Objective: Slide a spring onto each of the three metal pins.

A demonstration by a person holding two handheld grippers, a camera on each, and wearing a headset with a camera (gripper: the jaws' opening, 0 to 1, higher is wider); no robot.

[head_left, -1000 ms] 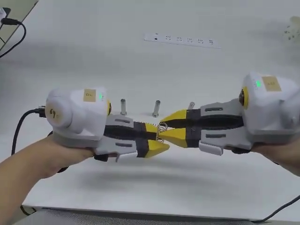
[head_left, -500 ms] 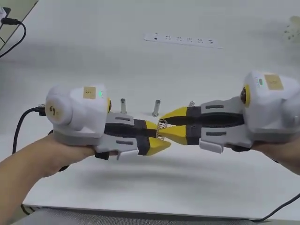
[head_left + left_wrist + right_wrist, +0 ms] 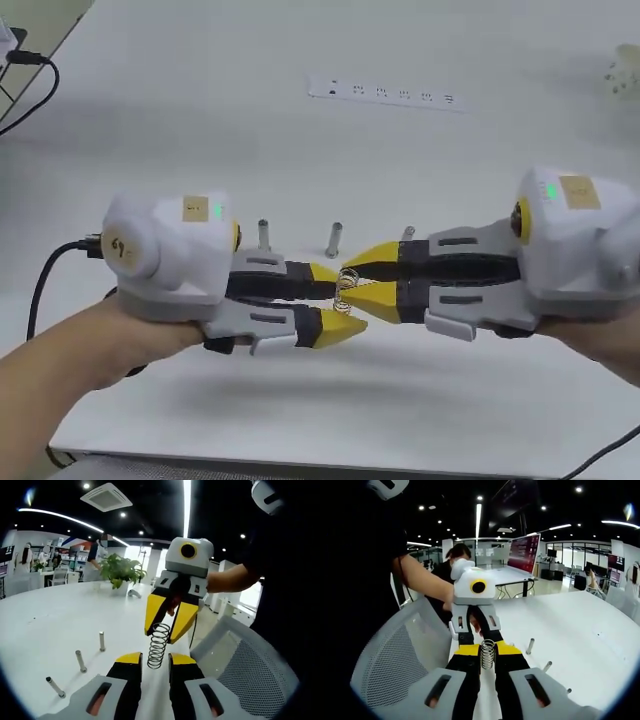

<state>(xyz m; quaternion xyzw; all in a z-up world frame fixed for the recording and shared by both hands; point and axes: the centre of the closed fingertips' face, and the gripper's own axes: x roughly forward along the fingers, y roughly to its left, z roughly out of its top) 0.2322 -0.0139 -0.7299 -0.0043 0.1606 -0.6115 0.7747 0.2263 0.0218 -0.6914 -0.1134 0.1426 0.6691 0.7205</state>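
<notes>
In the head view my two grippers meet tip to tip above the white table (image 3: pixel 420 150). My right gripper (image 3: pixel 349 283) (image 3: pixel 487 651) is shut on a small steel spring (image 3: pixel 345 287) (image 3: pixel 487 655) (image 3: pixel 158 645). My left gripper (image 3: pixel 347 301) (image 3: pixel 150 659) is open, its yellow jaws spread on either side of the spring's free end without touching it. Three bare metal pins stand in a row just behind the jaws: one (image 3: pixel 264 232), one (image 3: pixel 334 238) and one (image 3: pixel 408 233). They also appear in the left gripper view, beginning with a pin (image 3: pixel 102 641).
A white power strip (image 3: pixel 385 93) lies at the far side of the table. A black cable (image 3: pixel 40 60) runs at the far left, another from my left gripper. A mesh chair (image 3: pixel 395 655) stands by the near table edge. A potted plant (image 3: pixel 119 570) sits farther along.
My left gripper's jaws have spread a little wider around the spring. Both grippers stay tip to tip, and the headset camera has tipped slightly.
</notes>
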